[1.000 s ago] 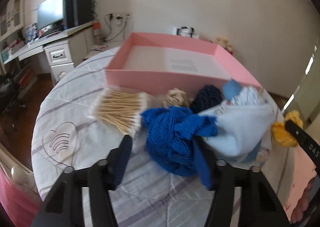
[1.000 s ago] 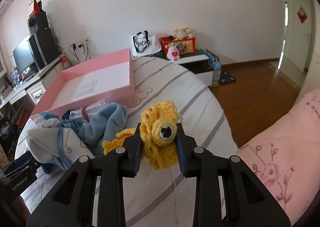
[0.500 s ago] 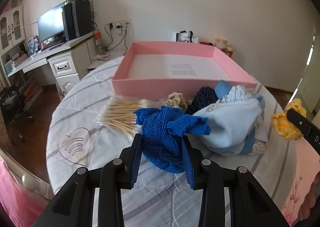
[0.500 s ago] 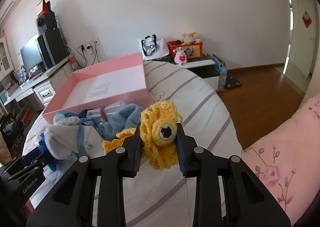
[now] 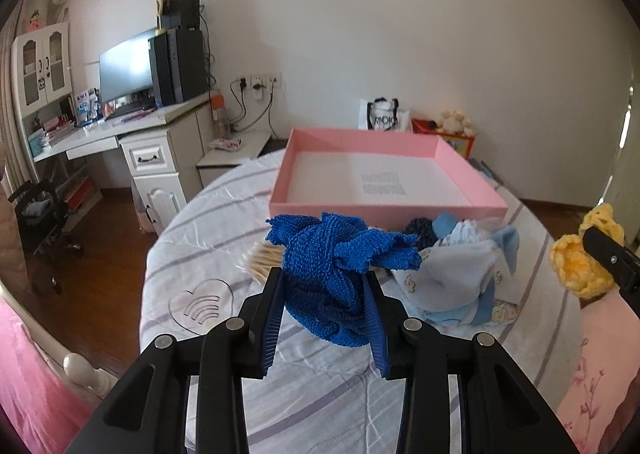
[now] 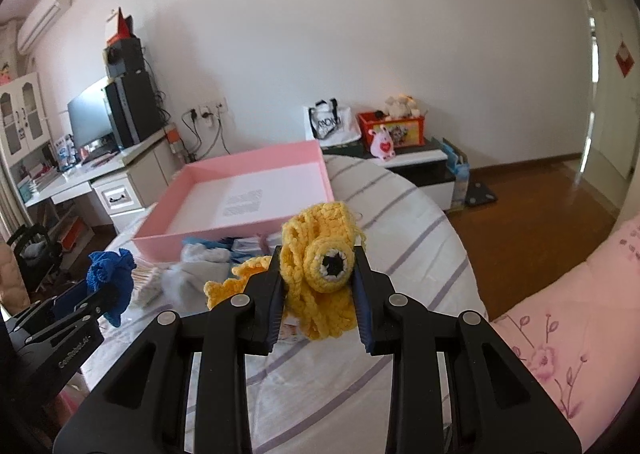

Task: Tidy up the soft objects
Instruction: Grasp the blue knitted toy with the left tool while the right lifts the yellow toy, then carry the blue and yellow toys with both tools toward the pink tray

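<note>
My left gripper point(image 5: 324, 286) is shut on a blue knitted cloth point(image 5: 336, 270) and holds it above the table; it also shows in the right wrist view point(image 6: 110, 280). My right gripper point(image 6: 318, 278) is shut on a yellow crocheted toy point(image 6: 320, 254) with a black-and-white eye, held above the table; the toy shows at the right edge of the left wrist view point(image 5: 584, 266). An open pink box point(image 5: 384, 209) point(image 6: 240, 230) sits at the far side of the round table. A pile of light blue baby clothes point(image 5: 460, 274) lies in front of the box.
A bundle of cotton swabs point(image 5: 264, 260) and a dark blue yarn ball point(image 5: 420, 228) lie by the box. The round table has a striped white cloth point(image 5: 320, 394). A pink bed point(image 6: 580, 334) is at the right, a desk with monitor point(image 5: 124, 73) at the left.
My left gripper closed on the blue cloth and lifted it off the table. My right gripper rose a little with the yellow toy still in it.
</note>
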Action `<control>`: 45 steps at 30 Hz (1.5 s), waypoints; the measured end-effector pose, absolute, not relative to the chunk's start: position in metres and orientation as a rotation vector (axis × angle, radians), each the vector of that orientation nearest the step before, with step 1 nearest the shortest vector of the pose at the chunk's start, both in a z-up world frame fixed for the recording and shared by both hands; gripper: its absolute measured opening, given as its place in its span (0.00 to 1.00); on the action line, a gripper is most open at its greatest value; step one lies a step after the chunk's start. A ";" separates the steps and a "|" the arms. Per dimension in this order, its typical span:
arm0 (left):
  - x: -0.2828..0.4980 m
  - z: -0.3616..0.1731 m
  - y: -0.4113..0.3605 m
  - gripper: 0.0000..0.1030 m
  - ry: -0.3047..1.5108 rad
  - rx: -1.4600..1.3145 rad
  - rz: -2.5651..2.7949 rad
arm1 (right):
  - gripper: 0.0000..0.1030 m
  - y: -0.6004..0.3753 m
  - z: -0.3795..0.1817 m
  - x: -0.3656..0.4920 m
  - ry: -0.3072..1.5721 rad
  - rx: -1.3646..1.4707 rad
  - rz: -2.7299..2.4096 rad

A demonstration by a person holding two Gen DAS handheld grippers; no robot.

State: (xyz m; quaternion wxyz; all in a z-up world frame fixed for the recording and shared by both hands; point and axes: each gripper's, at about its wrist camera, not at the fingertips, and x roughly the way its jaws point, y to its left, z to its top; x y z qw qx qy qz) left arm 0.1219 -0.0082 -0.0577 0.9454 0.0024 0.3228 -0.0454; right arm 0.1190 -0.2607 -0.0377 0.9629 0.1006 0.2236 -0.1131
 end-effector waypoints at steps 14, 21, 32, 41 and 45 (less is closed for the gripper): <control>0.055 -0.016 0.008 0.34 0.506 -0.011 -0.088 | 0.27 -0.221 0.000 0.072 0.309 0.144 -0.176; 0.014 0.000 0.012 0.34 0.423 -0.006 -0.076 | 0.28 -0.206 0.017 0.051 0.237 0.108 -0.143; -0.048 0.006 0.012 0.34 0.312 0.017 -0.070 | 0.30 -0.185 0.033 0.027 0.157 0.046 -0.116; -0.083 -0.004 0.016 0.34 0.284 0.014 -0.071 | 0.31 -0.174 0.040 0.019 0.128 0.019 -0.107; -0.093 -0.009 0.015 0.34 0.281 0.016 -0.069 | 0.31 -0.177 0.034 0.019 0.134 0.018 -0.102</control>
